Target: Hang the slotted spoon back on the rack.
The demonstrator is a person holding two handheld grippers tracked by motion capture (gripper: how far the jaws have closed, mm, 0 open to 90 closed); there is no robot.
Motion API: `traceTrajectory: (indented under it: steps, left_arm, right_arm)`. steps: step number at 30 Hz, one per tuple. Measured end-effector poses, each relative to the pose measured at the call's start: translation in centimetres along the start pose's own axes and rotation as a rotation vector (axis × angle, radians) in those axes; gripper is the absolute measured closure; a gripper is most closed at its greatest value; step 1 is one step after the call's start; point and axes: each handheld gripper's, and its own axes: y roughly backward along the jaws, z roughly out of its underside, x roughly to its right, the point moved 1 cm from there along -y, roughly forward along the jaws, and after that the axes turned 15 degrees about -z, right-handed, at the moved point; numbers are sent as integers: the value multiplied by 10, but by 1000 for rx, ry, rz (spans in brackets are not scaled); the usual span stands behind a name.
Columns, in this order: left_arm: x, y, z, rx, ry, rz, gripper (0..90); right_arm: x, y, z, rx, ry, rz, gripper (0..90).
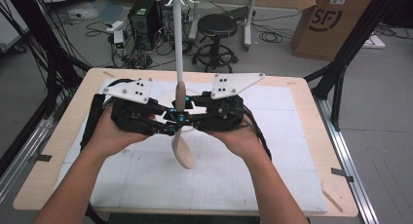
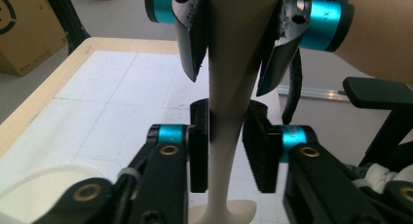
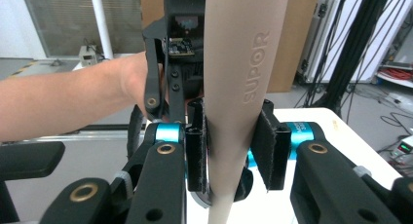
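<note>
A beige spoon (image 1: 183, 153) with a long handle hangs above the white mat, bowl down and toward me, handle up. Both grippers meet at its handle from opposite sides. My right gripper (image 3: 228, 151) has both pads pressed on the handle (image 3: 234, 87), which reads SUPOR; it comes in from the right in the high view (image 1: 189, 115). My left gripper (image 2: 228, 151) straddles the narrow part of the handle (image 2: 225, 131) lower down. One pad lies against it and a thin gap shows at the other. The right gripper (image 2: 229, 53) grips just beyond it.
A white rack pole (image 1: 178, 44) with hooks rises from a round base (image 1: 163, 95) just behind the grippers. The white mat (image 1: 272, 151) covers the wooden table (image 1: 316, 136). On the floor beyond stand a stool (image 1: 216, 29), a cardboard box (image 1: 331, 19) and a computer tower (image 1: 143, 19).
</note>
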Motion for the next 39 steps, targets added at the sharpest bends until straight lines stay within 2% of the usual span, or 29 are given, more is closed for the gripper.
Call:
traceTrajectory:
  steps: [6,11,13,14,19,25,29,31,35,39]
  left_arm:
    - [-4,7,12,-1,36,-50,589]
    - [-8,17,31,25,97,-89,504]
    - [-8,24,39,26,107,-125,473]
    - [-8,26,44,25,116,-128,463]
    - [-8,34,62,11,126,-209,393]
    - [-9,45,85,39,168,-272,329]
    - [-10,52,101,41,193,-319,289]
    - [-11,52,104,11,197,-334,272]
    - [-11,53,105,14,198,-339,261]
    - [-9,50,106,-10,187,-351,153]
  right_arm:
    - [0,6,-3,22,16,22,698]
    - [3,13,-2,20,-4,54,698]
    - [5,16,-2,17,-6,64,698]
    - [6,18,-1,17,-8,68,698]
    - [9,27,1,18,-27,94,698]
    - [10,36,2,18,-40,117,697]
    - [12,42,3,18,-50,131,698]
    - [15,44,4,19,-54,139,698]
    - [21,48,4,23,-64,153,698]
    - [29,52,4,12,-84,174,698]
